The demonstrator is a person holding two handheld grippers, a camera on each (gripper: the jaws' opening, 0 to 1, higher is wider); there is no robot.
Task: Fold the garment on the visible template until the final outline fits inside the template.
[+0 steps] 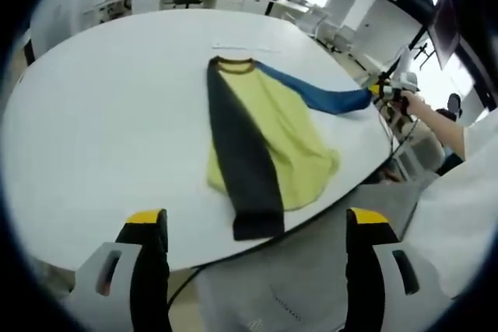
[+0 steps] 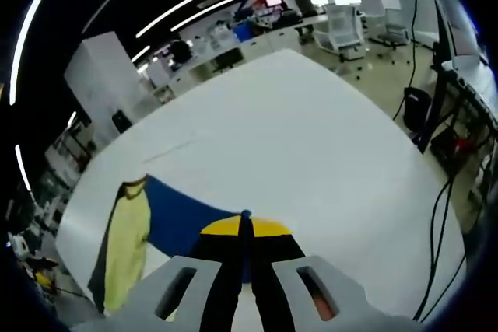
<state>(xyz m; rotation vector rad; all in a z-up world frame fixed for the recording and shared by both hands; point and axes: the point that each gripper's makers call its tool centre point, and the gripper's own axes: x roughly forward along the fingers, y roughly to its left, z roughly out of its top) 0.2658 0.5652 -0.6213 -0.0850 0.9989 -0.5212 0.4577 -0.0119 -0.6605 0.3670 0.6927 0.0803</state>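
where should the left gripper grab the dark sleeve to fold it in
Grip the dark sleeve at its free cuff end by the near table edge, coming from that edge. It lies flat over the yellow body, and the open left gripper hangs just short of it.

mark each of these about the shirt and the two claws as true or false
1. The right claw is shut on the blue sleeve. True.
2. The left claw is gripping the dark sleeve. False: its jaws stand wide apart and empty, short of the garment.
3. The dark sleeve is folded across the yellow shirt. True.
4. The blue sleeve is folded over the body too. False: it stretches out sideways, away from the shirt, to the right claw.
5. The shirt lies on a white table. True.
6. The shirt's collar points toward the left claw. False: the collar is at the far end, the hem nearer.
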